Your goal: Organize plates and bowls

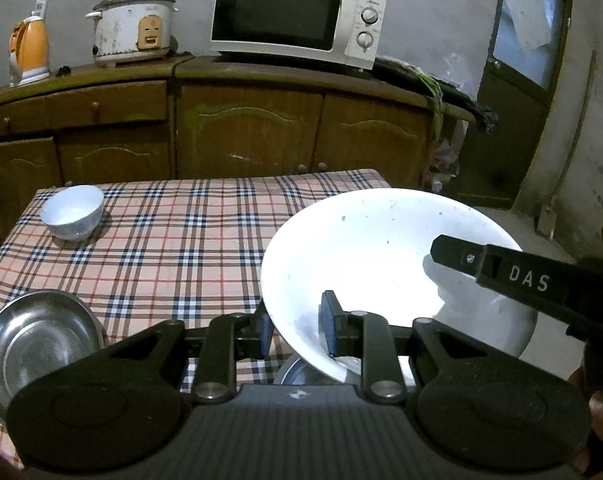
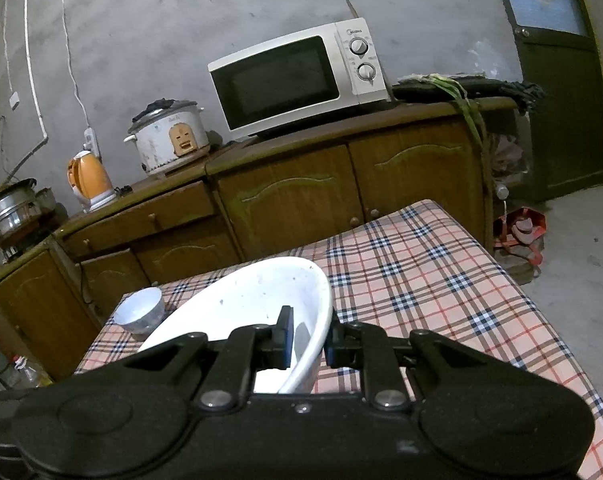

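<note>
Both grippers pinch one wide, glossy white bowl (image 1: 365,248) above the checked tablecloth (image 1: 181,240): left gripper (image 1: 297,330) and right gripper (image 2: 307,338) clamp its thin rim, jaws nearly closed.

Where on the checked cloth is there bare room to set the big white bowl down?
Bare cloth runs between the small white bowl and the far right corner. It is crowded near the left gripper: a steel bowl, plus another under the big white bowl.
</note>
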The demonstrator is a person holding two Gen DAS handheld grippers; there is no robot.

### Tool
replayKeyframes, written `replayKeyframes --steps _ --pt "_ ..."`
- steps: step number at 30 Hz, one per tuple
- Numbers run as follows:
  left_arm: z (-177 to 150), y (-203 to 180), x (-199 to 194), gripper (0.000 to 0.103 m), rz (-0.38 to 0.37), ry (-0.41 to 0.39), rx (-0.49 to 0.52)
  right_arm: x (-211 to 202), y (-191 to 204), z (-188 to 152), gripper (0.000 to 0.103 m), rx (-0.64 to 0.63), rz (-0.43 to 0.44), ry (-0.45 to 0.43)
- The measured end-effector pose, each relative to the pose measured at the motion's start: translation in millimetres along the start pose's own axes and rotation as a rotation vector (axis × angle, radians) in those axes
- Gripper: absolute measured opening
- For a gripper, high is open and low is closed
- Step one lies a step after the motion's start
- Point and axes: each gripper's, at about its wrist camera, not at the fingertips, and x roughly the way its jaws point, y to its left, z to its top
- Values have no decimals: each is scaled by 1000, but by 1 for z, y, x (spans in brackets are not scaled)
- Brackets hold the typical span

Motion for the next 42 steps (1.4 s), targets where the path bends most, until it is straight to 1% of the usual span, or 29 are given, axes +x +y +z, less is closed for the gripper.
replayKeyframes --steps 42 --pt "-21 -15 9 26 -30 61 19 -11 -24 -29 21 16 -56 36"
